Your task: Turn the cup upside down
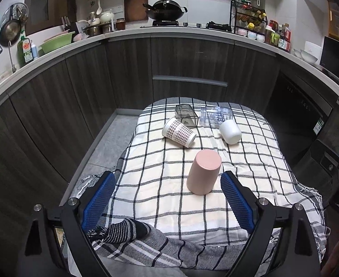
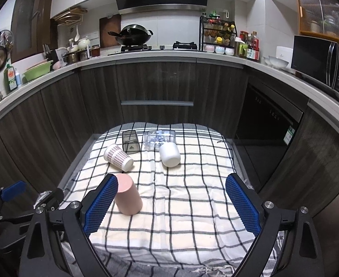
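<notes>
A pink cup point(image 1: 204, 172) stands upside down on the checked cloth point(image 1: 250, 161), base up; it also shows in the right wrist view point(image 2: 128, 196). Beyond it several cups lie on their sides: a patterned paper cup point(image 1: 179, 132) point(image 2: 118, 156), a white cup point(image 1: 230, 131) point(image 2: 169, 154), a dark clear square cup point(image 1: 186, 114) point(image 2: 130, 141) and a clear printed glass point(image 1: 215, 115) point(image 2: 158, 139). My left gripper point(image 1: 167, 185) is open and empty, its right finger close beside the pink cup. My right gripper point(image 2: 171, 189) is open and empty, the pink cup just behind its left finger.
The cloth covers a low table point(image 2: 229, 152) in a kitchen. Dark cabinets point(image 2: 158, 85) and a counter with a wok point(image 2: 134, 34) curve behind it. A striped cloth point(image 1: 123, 228) lies at the near edge. The other gripper shows at the left of the right wrist view point(image 2: 12, 194).
</notes>
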`<state>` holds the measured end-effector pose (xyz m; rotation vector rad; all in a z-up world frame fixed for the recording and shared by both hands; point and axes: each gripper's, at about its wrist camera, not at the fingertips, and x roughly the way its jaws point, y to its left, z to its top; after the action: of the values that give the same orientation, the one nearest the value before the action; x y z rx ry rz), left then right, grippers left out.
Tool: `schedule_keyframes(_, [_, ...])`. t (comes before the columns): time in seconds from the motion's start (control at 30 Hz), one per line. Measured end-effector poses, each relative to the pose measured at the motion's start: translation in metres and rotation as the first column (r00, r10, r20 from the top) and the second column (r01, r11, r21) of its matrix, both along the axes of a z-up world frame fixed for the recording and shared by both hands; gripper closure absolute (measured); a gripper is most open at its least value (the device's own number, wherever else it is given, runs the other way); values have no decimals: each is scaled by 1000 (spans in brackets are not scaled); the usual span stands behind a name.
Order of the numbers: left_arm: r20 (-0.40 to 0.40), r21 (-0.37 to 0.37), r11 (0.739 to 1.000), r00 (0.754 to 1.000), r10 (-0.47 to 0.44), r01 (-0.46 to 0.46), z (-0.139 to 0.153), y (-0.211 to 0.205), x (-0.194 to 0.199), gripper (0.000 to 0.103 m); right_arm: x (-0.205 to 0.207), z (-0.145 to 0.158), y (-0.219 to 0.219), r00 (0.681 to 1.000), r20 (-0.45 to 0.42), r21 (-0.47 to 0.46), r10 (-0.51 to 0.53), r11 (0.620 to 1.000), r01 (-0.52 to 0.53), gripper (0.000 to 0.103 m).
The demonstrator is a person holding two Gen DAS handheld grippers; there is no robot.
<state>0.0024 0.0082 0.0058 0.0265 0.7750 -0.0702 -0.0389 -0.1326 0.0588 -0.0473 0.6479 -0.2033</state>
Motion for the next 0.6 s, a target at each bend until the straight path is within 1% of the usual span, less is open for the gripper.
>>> schedule_keyframes(0.27, [17,-9,1000,1000,3,-3,6,3,-5,9,-2,5,4,1000,12,-4,-2,1000,2,8])
schedule_keyframes(0.6, [13,-12,1000,1000,1,-1,6,2,-5,9,-3,6,4,1000,10,0,-1,1000,1,8])
